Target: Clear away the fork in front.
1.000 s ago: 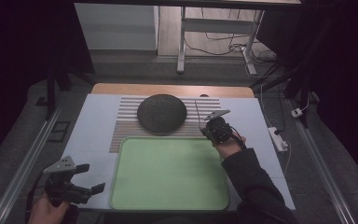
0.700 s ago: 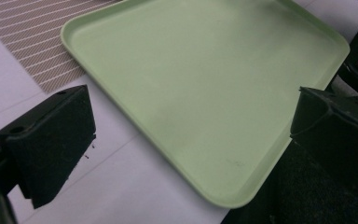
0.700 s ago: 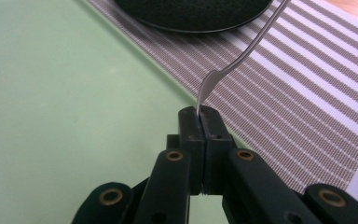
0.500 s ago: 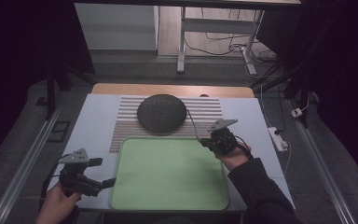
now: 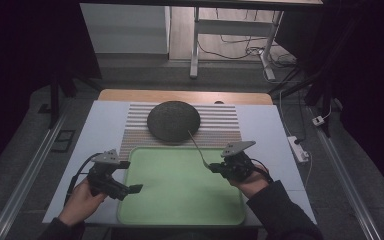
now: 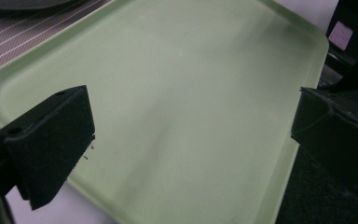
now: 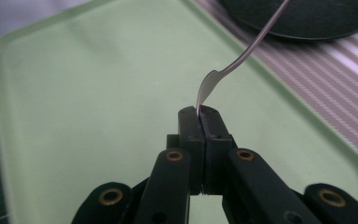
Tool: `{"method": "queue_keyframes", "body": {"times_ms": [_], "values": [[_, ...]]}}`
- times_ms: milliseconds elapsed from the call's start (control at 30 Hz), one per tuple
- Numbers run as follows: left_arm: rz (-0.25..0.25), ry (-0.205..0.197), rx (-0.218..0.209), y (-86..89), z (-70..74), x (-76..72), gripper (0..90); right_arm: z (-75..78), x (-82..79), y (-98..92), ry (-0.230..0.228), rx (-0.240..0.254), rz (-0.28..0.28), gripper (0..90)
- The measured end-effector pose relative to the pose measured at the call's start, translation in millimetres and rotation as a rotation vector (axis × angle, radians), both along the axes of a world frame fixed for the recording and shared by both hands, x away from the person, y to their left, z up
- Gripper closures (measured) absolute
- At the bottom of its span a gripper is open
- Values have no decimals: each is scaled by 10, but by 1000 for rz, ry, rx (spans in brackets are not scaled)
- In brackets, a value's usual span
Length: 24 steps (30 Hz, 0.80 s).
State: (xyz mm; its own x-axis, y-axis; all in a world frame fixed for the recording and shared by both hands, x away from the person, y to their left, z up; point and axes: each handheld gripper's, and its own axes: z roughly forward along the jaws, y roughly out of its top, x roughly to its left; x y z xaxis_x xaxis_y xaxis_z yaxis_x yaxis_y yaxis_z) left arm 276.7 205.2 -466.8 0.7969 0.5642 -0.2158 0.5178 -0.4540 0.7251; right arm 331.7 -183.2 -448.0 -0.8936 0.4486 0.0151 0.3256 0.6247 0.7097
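Observation:
My right gripper [image 5: 215, 169] [image 7: 199, 114] is shut on the broad end of a thin metal utensil [image 5: 198, 149] [image 7: 242, 56], whether a spoon or a fork I cannot tell. The utensil's handle slants up and away toward the dark round plate [image 5: 173, 120] [image 7: 307, 18]. This gripper hovers over the right part of the green tray [image 5: 180, 200] [image 7: 98, 93]. At the tray's near left edge, my left gripper [image 5: 130, 176] [image 6: 191, 140] is open wide with nothing between its fingers [image 6: 51, 140]. The tray [image 6: 191, 70] is bare.
The plate rests on a striped placemat [image 5: 220, 125] [image 7: 331, 84] behind the tray, all on a pale tabletop [image 5: 105, 120]. A white power strip [image 5: 298, 148] lies off the table's right edge. Cables and a stand's legs [image 5: 195, 45] are on the floor beyond.
The right gripper carried the utensil from beside the plate back toward the person, over the tray's right side. The left gripper moved right and forward to the tray's left edge.

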Motion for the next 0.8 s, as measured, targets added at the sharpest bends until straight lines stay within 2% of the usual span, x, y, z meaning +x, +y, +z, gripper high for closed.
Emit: {"method": "queue_keyframes", "body": {"times_ms": [100,167,267,467,600,633,733,767,800], "values": [[-16,-4,28,-81,4,79,0,-2,-135,1,12,17,45,891],[-25,-2,37,-132,6,130,0,-5,-163,5,16,19,52,891],[-43,-22,56,-205,19,198,0,-18,-301,24,35,18,95,891],[-92,-49,77,-340,47,310,0,-12,-440,60,54,31,153,891],[-140,-59,86,-443,55,366,0,-10,-504,88,66,34,182,890],[-167,-64,95,-471,58,382,0,-10,-537,107,74,32,203,890],[-219,-70,106,-545,60,410,0,-14,-573,130,81,36,221,891],[-240,-73,116,-568,60,419,0,-15,-600,151,84,33,249,890],[-254,-78,129,-586,61,423,0,-15,-600,151,84,33,249,890]]}}
